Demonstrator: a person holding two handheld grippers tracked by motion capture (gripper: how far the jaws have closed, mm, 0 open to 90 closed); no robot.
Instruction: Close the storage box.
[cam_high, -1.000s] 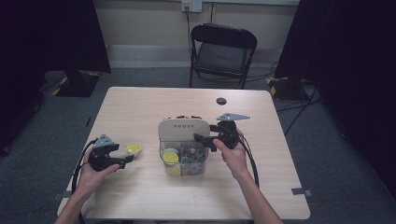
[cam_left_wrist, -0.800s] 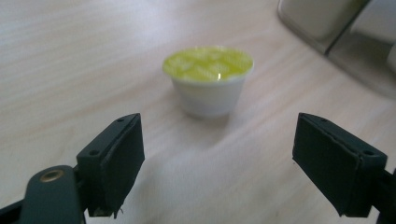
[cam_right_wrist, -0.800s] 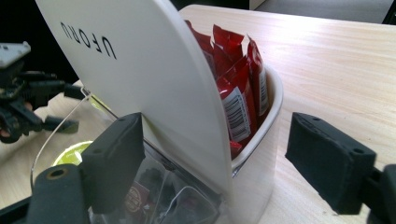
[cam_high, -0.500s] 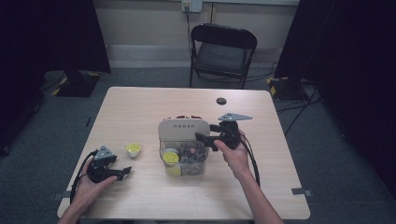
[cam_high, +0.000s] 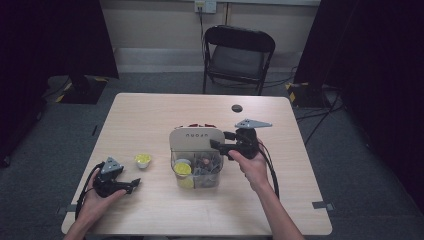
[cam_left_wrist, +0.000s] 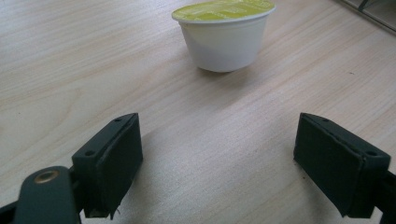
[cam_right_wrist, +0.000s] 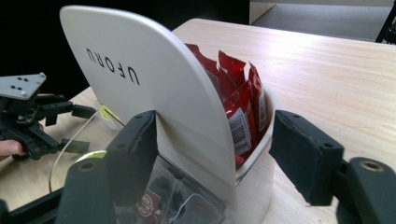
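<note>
My left tool (cam_left_wrist: 219, 158), jaws apart, faces the light foil-lidded cup (cam_left_wrist: 223, 35), upper centre; I'd pinch its stiff sides. My right tool (cam_right_wrist: 215, 154) straddles the organiser (cam_right_wrist: 154, 93), jaws apart.

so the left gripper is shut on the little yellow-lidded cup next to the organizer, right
Not quite. The left gripper is open and holds nothing: in the left gripper view its jaws stand wide apart over bare table, and the yellow-lidded cup sits beyond them, untouched. The high view shows the cup beside the organizer, as you said.
</note>
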